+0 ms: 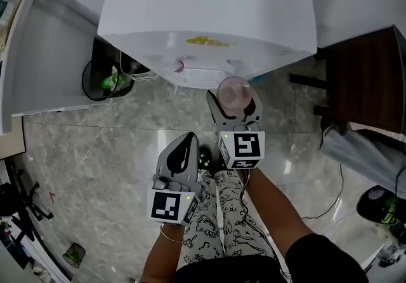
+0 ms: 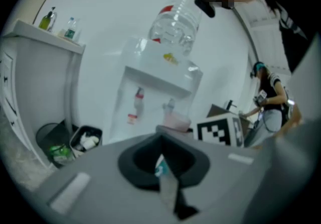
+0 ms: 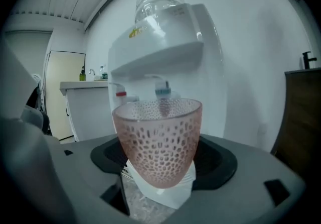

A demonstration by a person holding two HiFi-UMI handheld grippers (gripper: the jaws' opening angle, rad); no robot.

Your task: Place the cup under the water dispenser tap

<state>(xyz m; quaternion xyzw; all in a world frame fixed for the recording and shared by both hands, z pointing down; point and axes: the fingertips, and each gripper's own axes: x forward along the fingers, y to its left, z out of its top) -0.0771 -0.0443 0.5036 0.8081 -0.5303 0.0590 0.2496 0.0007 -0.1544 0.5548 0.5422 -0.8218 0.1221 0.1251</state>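
Two risks we see: our right tongs [image 1: 233, 103], spread wide, grip the pink cup [image 3: 158, 140] round its tapering wall. It sits mid-frame, just short of the blue tap [image 3: 162, 91], so it could slip loose or knock the dispenser [image 1: 209, 15]. Our left tongs [image 1: 187, 142], pinched together and empty, sit lower left.

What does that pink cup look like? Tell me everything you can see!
The cup is see-through pink, plastic-looking, covered in little oval dimples. Its round rim is wide and its bottom narrower, and it looks empty. It is upright, off the floor, gripped by the right gripper, just in front of the blue tap on the white water dispenser.
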